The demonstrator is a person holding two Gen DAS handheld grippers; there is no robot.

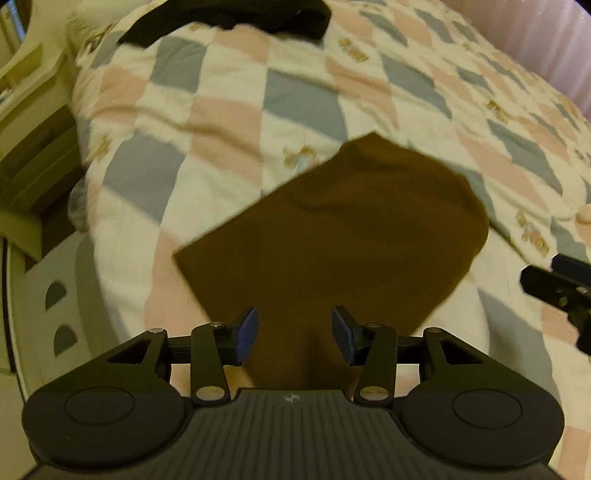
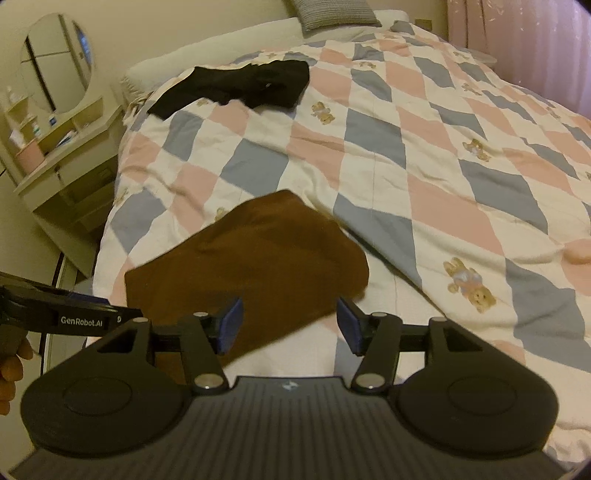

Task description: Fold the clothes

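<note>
A brown garment (image 1: 343, 236) (image 2: 255, 266) lies folded flat on the checked quilt (image 1: 207, 122) (image 2: 424, 166) near the bed's front edge. Above its near part hovers my left gripper (image 1: 294, 334), open, its blue pads (image 1: 246, 334) apart and clear of the cloth. My right gripper (image 2: 290, 325) is open too, above the garment's near right corner with nothing between its pads (image 2: 231, 325). The right gripper's tip (image 1: 557, 288) shows at the right edge of the left wrist view. The left gripper (image 2: 74, 317) shows at the left of the right wrist view.
A black garment (image 2: 243, 86) (image 1: 236, 18) lies crumpled at the far side of the quilt. A cream dressing table with a round mirror (image 2: 55, 62) stands left of the bed. A grey pillow (image 2: 336, 13) is at the head; pink curtains (image 2: 535, 40) hang on the right.
</note>
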